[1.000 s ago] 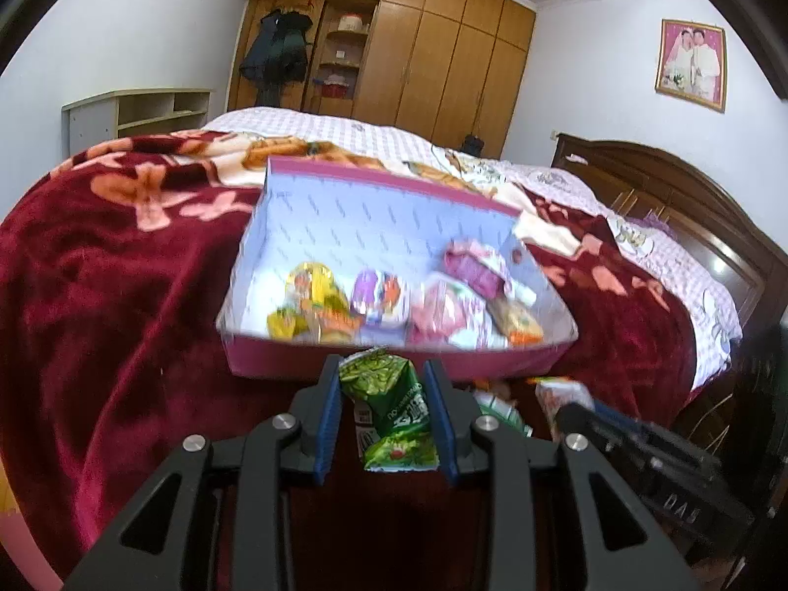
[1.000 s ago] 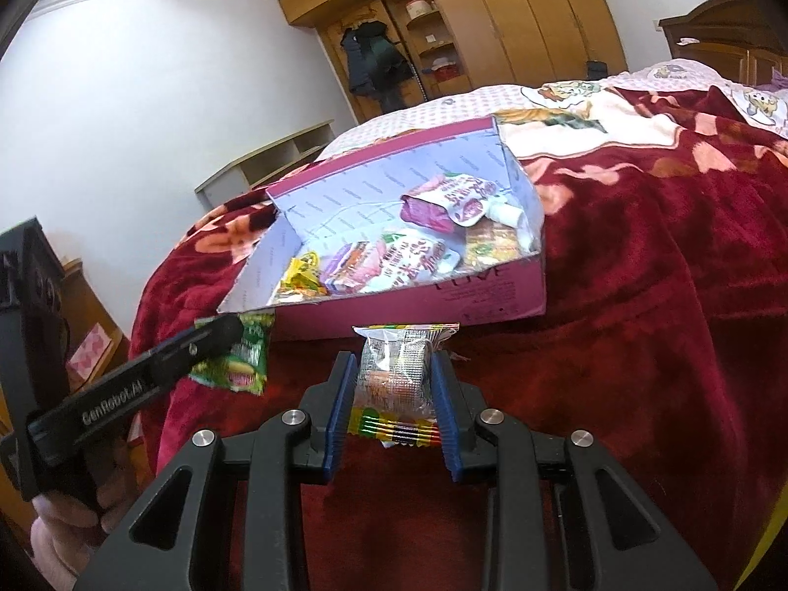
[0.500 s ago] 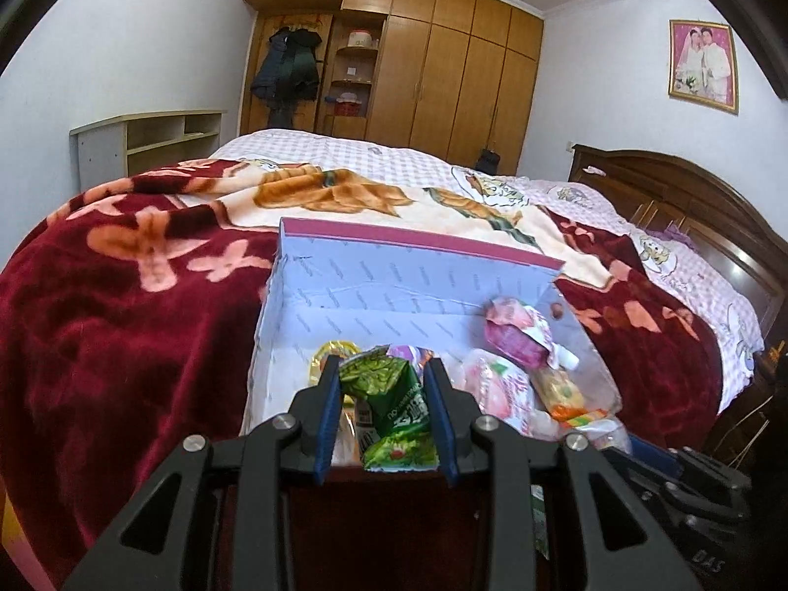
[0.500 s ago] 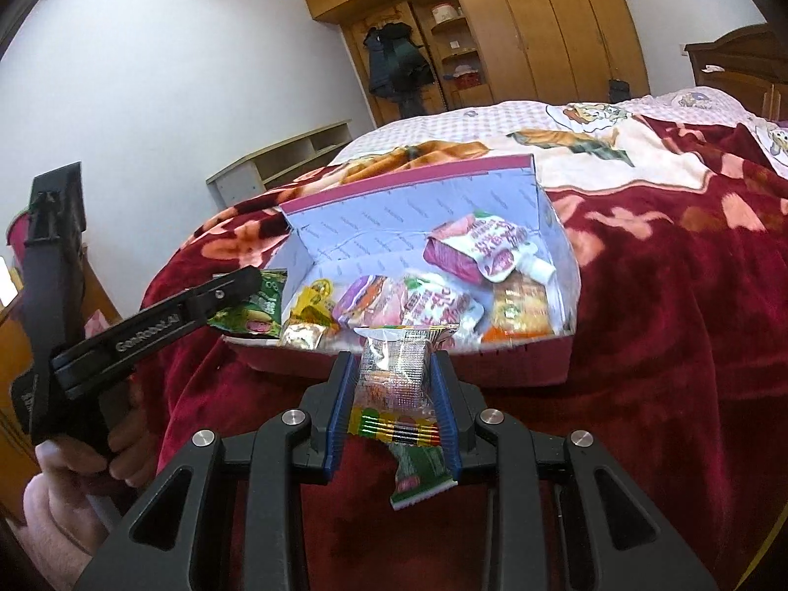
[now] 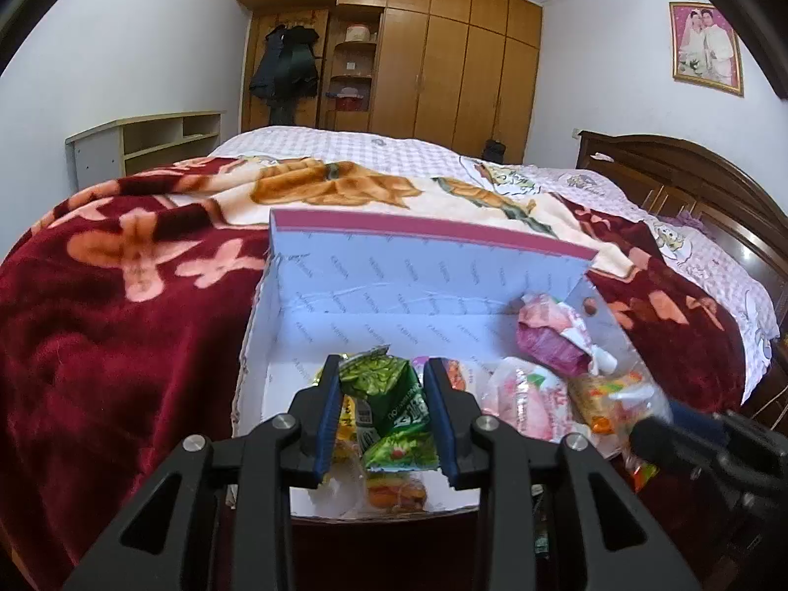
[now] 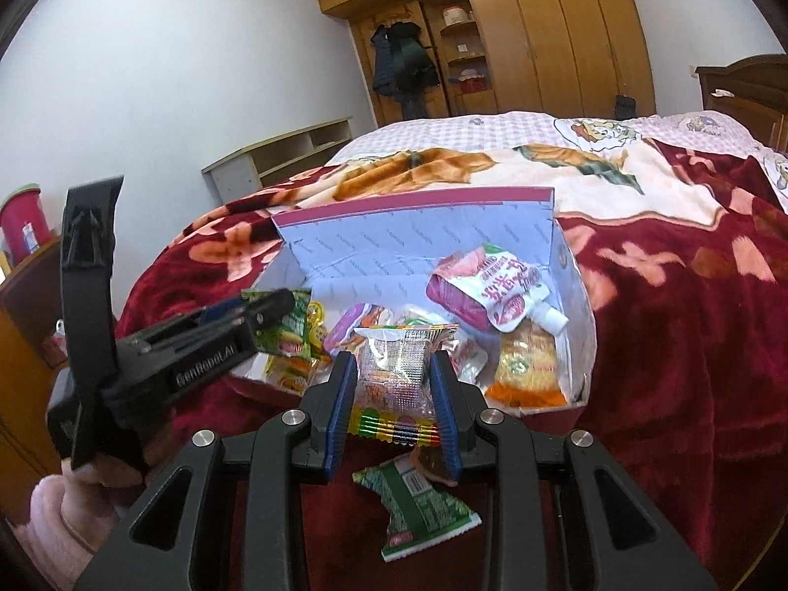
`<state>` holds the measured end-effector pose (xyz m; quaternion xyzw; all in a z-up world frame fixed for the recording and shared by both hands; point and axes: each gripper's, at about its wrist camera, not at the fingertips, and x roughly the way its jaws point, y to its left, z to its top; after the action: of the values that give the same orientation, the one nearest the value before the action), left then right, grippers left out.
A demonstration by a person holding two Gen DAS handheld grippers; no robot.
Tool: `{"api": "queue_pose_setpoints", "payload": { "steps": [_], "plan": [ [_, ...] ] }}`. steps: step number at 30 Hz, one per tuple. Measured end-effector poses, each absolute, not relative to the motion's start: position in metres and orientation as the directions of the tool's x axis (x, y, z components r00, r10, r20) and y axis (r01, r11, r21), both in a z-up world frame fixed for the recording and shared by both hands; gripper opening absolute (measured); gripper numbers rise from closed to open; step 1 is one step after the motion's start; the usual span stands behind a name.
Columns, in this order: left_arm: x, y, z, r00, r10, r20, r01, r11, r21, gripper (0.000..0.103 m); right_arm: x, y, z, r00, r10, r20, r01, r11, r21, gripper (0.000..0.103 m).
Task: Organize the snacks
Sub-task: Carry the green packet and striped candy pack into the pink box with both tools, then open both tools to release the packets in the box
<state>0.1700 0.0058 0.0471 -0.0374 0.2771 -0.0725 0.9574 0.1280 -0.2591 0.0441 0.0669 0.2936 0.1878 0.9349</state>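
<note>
Left tongs [image 5: 384, 409] clamped on green snack packet [image 5: 394, 409], held over the near-left end of the open box [image 5: 374, 290] on the bed blanket [image 5: 98, 325]. Right tongs [image 6: 394, 394] clamped on clear snack packet [image 6: 396, 369] just short of the box's near wall. Box holds a pink spouted pouch [image 6: 487, 290], orange packet [image 6: 527, 369], plus several mixed snacks. One green wrapper [image 6: 418, 502] lies loose on the blanket under the right tongs.

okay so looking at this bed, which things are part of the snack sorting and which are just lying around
Part of the job:
left gripper shut on green packet
right gripper shut on clear packet
pink box
pouch
green wrapper on blanket

Just there:
red blanket
wardrobe
framed photo
</note>
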Motion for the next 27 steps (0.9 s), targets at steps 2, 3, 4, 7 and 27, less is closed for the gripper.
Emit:
{"api": "queue_pose_setpoints", "payload": {
  "steps": [2, 3, 4, 7, 27],
  "plan": [
    [0.173, 0.009, 0.042, 0.83, -0.171, -0.531, 0.12, 0.984, -0.13, 0.034, 0.132, -0.257, 0.044, 0.754, 0.389, -0.529, -0.312, 0.921, 0.232, 0.032],
    [0.173, 0.01, 0.04, 0.828, -0.181, -0.531, 0.124, 0.982, -0.141, 0.034, 0.133, -0.256, 0.043, 0.752, 0.389, -0.532, -0.313, 0.921, 0.231, 0.032],
    [0.173, 0.012, 0.039, 0.829, -0.185, -0.528, 0.124, 0.981, -0.149, 0.034, 0.136, -0.254, 0.043, 0.75, 0.388, -0.535, -0.314, 0.922, 0.228, 0.032],
    [0.172, 0.014, 0.037, 0.832, -0.185, -0.523, 0.124, 0.981, -0.15, 0.035, 0.141, -0.251, 0.042, 0.747, 0.385, -0.541, -0.314, 0.923, 0.223, 0.032],
    [0.174, 0.012, 0.023, 0.799, -0.205, -0.566, 0.12, 0.976, -0.184, 0.035, 0.201, -0.222, 0.053, 0.734, 0.397, -0.551, -0.337, 0.917, 0.212, 0.032]
  ]
}}
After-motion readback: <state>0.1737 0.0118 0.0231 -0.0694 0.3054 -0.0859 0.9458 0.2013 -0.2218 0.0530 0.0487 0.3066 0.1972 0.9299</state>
